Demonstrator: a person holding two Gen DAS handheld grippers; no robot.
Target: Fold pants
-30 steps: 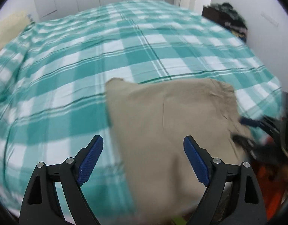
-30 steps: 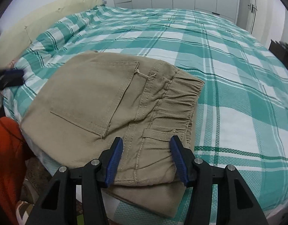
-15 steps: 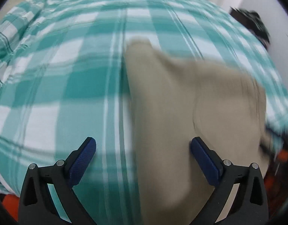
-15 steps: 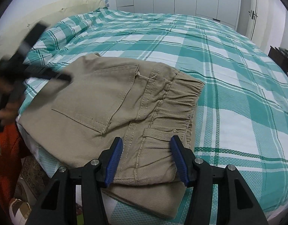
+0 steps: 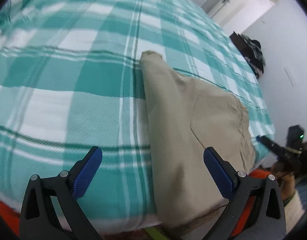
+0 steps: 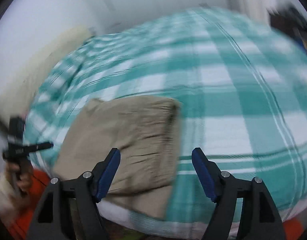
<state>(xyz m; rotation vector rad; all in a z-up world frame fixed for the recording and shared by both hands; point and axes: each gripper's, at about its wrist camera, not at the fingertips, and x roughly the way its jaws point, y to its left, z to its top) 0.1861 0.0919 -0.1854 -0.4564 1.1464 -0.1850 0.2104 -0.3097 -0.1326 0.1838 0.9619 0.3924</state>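
The tan pants (image 5: 189, 124) lie folded into a compact rectangle near the front edge of the bed; they also show in the right wrist view (image 6: 125, 138). My left gripper (image 5: 152, 173) is open and empty, above the bed at the pants' left edge. My right gripper (image 6: 156, 173) is open and empty, pulled back above the pants' right edge. Each gripper shows in the other's view, held off the bed's front edge: the right one (image 5: 273, 147) and the left one (image 6: 29, 148).
The bed has a teal and white plaid cover (image 5: 73, 92). A cream pillow (image 6: 39, 66) lies at its head. Dark clutter (image 5: 251, 54) stands by the far wall. Orange fabric (image 6: 21, 218) is below the bed's front edge.
My right gripper let go of the waistband, opened wider and pulled back and up. My left gripper swung left and tilted over the pants' left edge. The pants stayed in place.
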